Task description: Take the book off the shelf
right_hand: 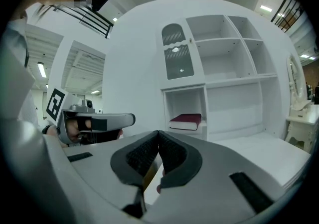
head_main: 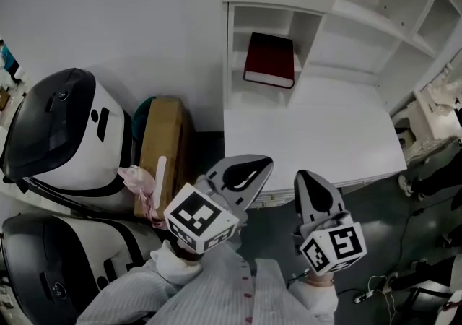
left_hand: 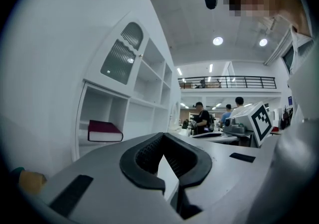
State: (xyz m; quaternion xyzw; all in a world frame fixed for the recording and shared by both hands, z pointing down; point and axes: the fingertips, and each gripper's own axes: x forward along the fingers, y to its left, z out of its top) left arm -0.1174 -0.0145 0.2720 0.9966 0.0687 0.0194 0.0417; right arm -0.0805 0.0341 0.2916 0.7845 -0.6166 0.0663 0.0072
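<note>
- white shelf unit [head_main: 375,20] against the wall, its cubbies facing the person; all but 1 look bare.
- desktop [head_main: 317,136] projecting under the cubbies, a clear path for a reach from the front.
- 2 black-and-white machines [head_main: 65,128] on the floor at left, well apart from the task.
- cardboard box [head_main: 162,143] wedged between the machines and the unit.
- left gripper [head_main: 249,170] and right gripper [head_main: 310,186]: both level, aimed at the shelf, jaws closed on nothing. judged to be in approach, they must part before a grasp.
- book [head_main: 270,61]: dark red, lying flat in the lower left cubby, well apart from both grippers.
</note>
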